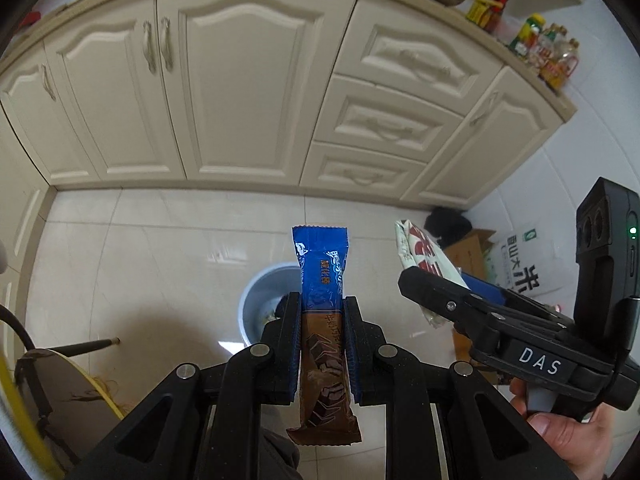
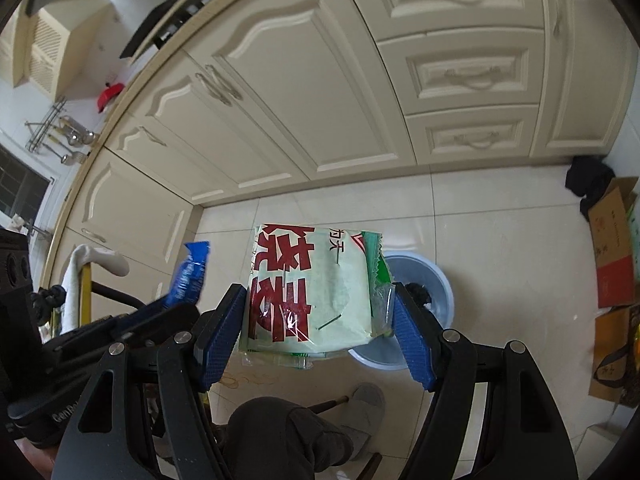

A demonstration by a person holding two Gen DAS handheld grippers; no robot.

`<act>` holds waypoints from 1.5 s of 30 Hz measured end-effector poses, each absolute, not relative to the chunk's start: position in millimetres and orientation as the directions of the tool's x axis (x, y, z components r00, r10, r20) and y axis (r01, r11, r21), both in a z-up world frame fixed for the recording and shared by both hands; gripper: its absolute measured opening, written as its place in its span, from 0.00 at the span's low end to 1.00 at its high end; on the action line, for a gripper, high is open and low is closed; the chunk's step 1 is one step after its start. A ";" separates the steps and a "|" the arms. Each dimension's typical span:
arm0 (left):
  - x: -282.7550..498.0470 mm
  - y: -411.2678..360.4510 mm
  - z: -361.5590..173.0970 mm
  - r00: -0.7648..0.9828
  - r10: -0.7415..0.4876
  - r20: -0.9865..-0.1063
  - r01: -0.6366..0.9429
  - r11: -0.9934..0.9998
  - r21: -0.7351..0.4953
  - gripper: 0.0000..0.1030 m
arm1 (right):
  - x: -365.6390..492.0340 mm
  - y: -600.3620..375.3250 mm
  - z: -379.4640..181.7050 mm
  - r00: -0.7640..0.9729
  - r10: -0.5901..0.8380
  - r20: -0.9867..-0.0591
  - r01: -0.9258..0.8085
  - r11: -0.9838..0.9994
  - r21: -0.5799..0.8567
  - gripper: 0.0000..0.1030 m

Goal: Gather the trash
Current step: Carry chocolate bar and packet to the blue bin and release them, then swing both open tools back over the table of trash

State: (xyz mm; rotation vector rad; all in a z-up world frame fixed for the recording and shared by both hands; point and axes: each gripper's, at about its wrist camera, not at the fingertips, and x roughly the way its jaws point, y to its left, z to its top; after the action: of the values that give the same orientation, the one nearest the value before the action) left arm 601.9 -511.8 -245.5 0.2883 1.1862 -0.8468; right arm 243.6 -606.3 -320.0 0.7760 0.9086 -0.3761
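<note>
The pale blue bin [image 2: 416, 312] stands on glossy white floor tiles [image 1: 160, 264], well out from the cream cabinet fronts [image 1: 240, 92], with open tile on every side of it; behind it, in the corner at the end of the cabinets, are a cardboard box [image 2: 612, 248] and a dark bundle [image 2: 592, 180]. Only scraps show inside the bin, too small and too hidden to name.

The left gripper [image 1: 322, 340] points down over the bin, its blue ribbed pads pressed onto a long, narrow snack wrapper [image 1: 320, 280], shiny foil, blue at the far end and brown at the near end, crimped at both. The wrapper hangs above the bin's near rim.

The right gripper [image 2: 320, 332] is beside it, also above the bin, its jaws spread wide around a flat, pale green plastic packet [image 2: 308, 284] with large red characters, crinkled and glossy, with thinner green wrappers bunched against its right side. Both pads touch the bundle's edges. A hand [image 1: 576, 440] grasps the right gripper's handle.

A grey slipper [image 2: 366, 404] rests on the tiles just short of the bin.
</note>
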 end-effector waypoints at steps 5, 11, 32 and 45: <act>622.2 -542.3 -270.5 0.074 -0.413 -0.908 0.721 0.651 -0.238 0.17 | 252.5 -617.9 -335.2 0.570 0.044 -0.820 0.603 0.656 0.454 0.71; 641.7 -557.9 -284.3 0.130 -0.367 -0.921 0.687 0.703 -0.183 0.84 | 256.4 -635.6 -363.4 0.546 0.055 -0.836 0.656 0.593 0.467 0.88; 566.5 -435.3 -167.3 0.395 -0.458 -0.796 0.649 0.753 -0.111 0.99 | 240.8 -579.8 -264.2 0.591 -0.091 -0.802 0.645 0.650 0.401 1.00; 462.1 -229.7 -45.6 0.574 -0.506 -0.644 0.577 0.808 -0.120 0.99 | 260.2 -479.0 -151.4 0.728 -0.092 -0.680 0.462 0.798 0.386 1.00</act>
State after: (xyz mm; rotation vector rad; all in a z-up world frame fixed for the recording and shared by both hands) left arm 462.1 -229.7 -45.6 0.1068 0.7187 -0.6359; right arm 260.2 -479.0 -151.4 0.5747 0.6950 -0.3245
